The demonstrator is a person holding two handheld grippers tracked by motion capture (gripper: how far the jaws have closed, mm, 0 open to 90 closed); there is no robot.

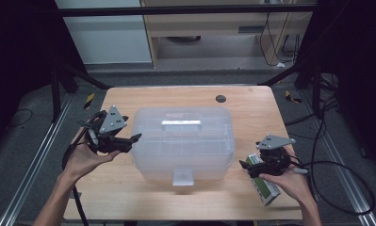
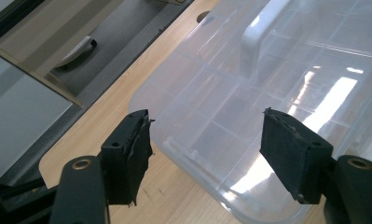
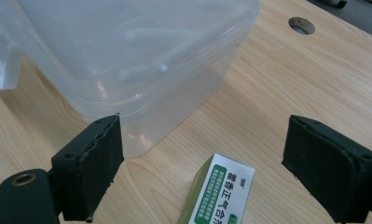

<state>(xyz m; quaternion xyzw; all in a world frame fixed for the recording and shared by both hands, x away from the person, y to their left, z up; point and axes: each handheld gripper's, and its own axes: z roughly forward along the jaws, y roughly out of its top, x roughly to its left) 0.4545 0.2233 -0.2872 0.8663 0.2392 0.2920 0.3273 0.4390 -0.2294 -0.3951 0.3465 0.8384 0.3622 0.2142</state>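
Both tongs spread wide, holding nothing. Left tongs (image 1: 129, 140) sit just beside the left end of the clear plastic box (image 1: 183, 141), which is mid-bench (image 1: 129, 197), lid on, white handle (image 1: 181, 124) on top, front latch (image 1: 183, 176) facing me. Right tongs (image 1: 248, 166) hover over the small green-and-white carton (image 3: 218, 193), which lies flat near the box's right front corner, apart from it.

My read on handling: the carton is light cardboard, stiff enough but it will crush if I clamp hard. I'd take it across the narrow sides, mid-length, with a gentle squeeze. The box looks empty and light, with smooth, slippery walls that flex; tongs won't span it. I'd use the handle or latch tab, or brace the left end wall.
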